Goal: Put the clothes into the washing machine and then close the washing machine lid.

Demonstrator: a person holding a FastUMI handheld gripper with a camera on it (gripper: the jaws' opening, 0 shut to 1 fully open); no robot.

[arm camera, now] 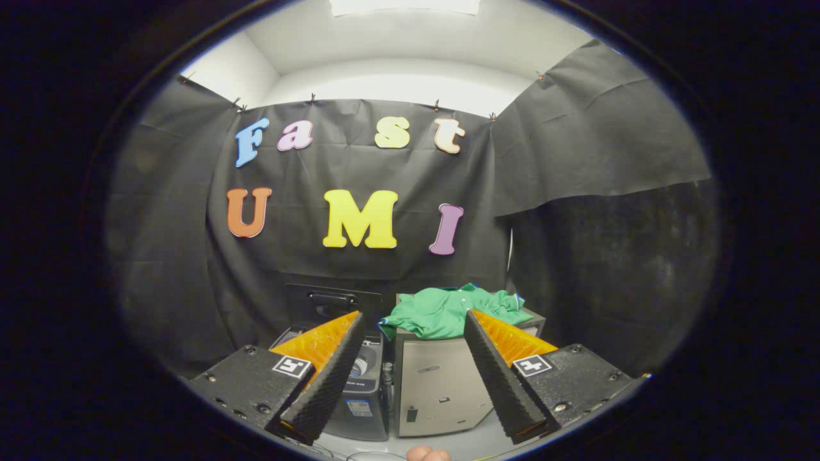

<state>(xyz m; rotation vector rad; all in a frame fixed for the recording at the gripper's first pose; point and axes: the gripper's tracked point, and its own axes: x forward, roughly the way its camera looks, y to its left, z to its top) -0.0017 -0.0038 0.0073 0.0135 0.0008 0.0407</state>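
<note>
Spread gripper (413, 320) fingers frame green clothes (448, 312) beyond them.

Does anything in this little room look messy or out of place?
Only the green shirt: it lies crumpled on the pale cabinet, one edge hanging over the front. Beside it the washing machine has its lid up. The gripper is open, holding nothing.
</note>
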